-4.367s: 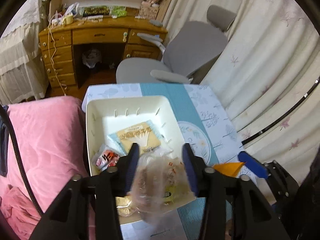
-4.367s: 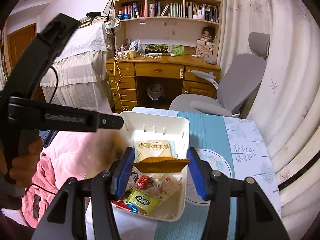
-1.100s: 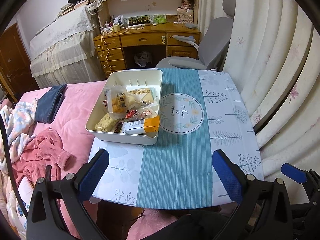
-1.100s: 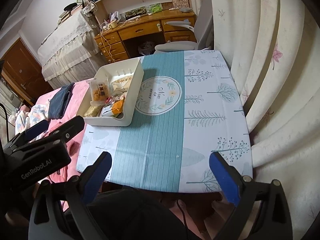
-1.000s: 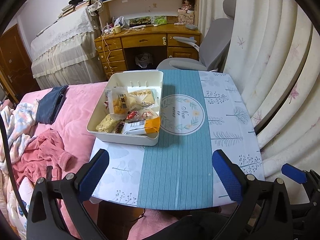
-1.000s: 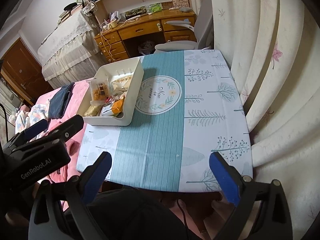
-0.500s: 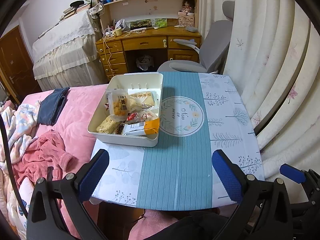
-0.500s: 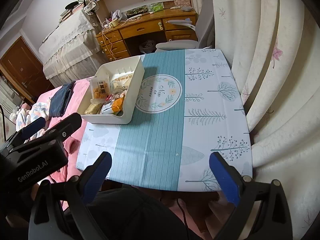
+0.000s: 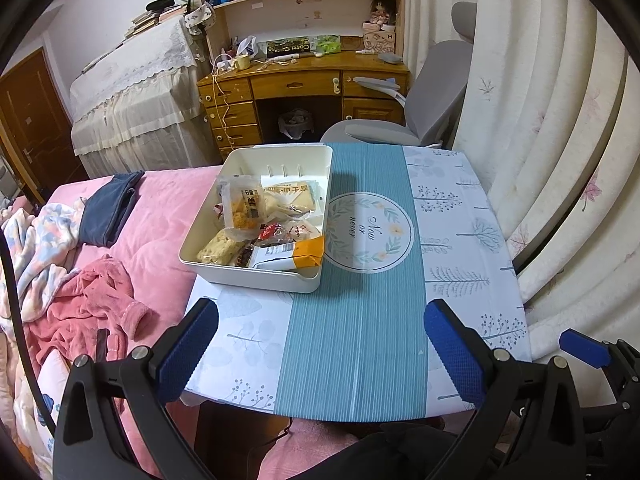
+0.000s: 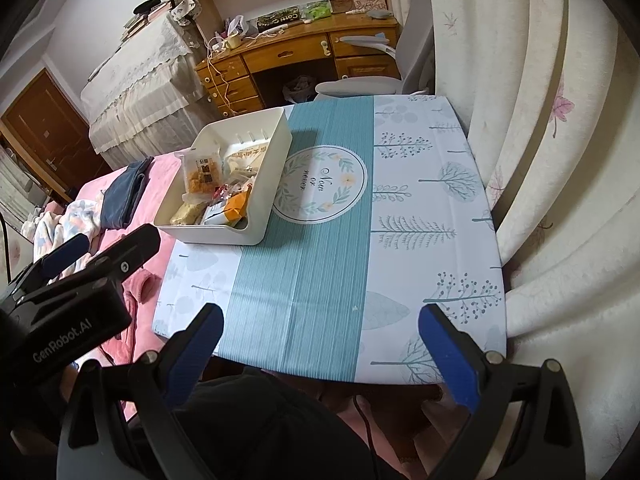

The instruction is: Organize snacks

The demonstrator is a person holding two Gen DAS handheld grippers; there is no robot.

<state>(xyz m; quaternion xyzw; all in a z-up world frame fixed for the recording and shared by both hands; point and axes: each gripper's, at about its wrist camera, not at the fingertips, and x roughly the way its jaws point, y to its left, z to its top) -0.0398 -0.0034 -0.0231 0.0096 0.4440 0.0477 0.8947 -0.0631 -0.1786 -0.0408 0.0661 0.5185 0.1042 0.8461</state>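
Observation:
A white bin [image 9: 318, 188] holding several snack packets [image 9: 256, 224] stands at the far left of the small table [image 9: 360, 340]; it also shows in the right wrist view [image 10: 276, 184]. An orange and white packet [image 9: 298, 256] lies at the bin's near end. My left gripper [image 9: 320, 352] is wide open and empty, held back above the table's near edge. My right gripper [image 10: 320, 356] is wide open and empty too, also over the near edge, to the right of the left one.
A pink bed [image 9: 132, 240] with loose clothes lies left of the table. Curtains [image 9: 540, 140] hang close on the right. A grey chair [image 9: 404, 120] and a wooden desk [image 9: 300, 88] stand beyond the table's far end.
Both grippers let go of their snack packets into the bin, opened wide and pulled back to the table's near edge. Over the last second they barely moved.

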